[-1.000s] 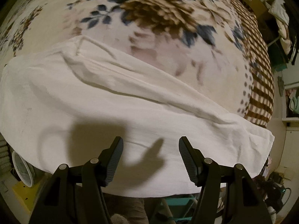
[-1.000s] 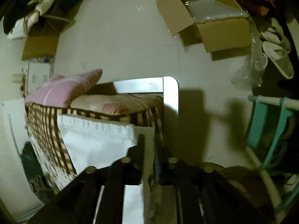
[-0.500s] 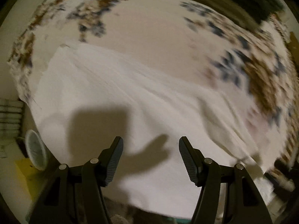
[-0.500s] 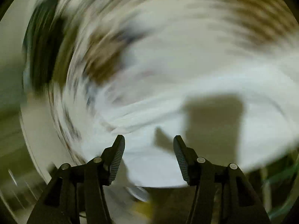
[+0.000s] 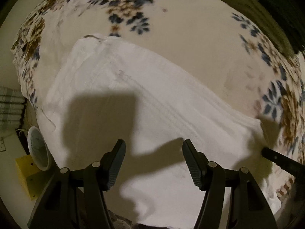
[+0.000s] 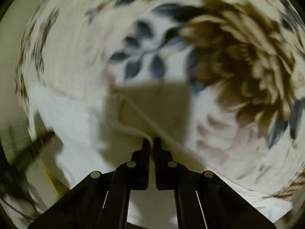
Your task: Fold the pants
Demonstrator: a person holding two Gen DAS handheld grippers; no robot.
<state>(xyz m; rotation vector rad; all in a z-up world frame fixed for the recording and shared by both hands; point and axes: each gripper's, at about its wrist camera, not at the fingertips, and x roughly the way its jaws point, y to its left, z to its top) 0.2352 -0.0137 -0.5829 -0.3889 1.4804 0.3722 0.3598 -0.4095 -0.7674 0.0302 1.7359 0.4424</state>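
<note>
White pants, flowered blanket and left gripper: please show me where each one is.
White pants [image 5: 171, 103], left wrist view, on the flat middle of the cloth.
Flowered blanket [image 5: 190, 43], left wrist view, on a plain cream part.
Left gripper [image 5: 154, 145], left wrist view, midway between its fingertips.

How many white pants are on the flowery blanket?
1. The white pants lie spread across the flowery blanket, below the open left gripper; the right gripper pinches their edge. More could be hidden out of view.

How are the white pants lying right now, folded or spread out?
Folded: the white pants lie as one long layered band on the floral blanket, with stacked edges showing.
</note>
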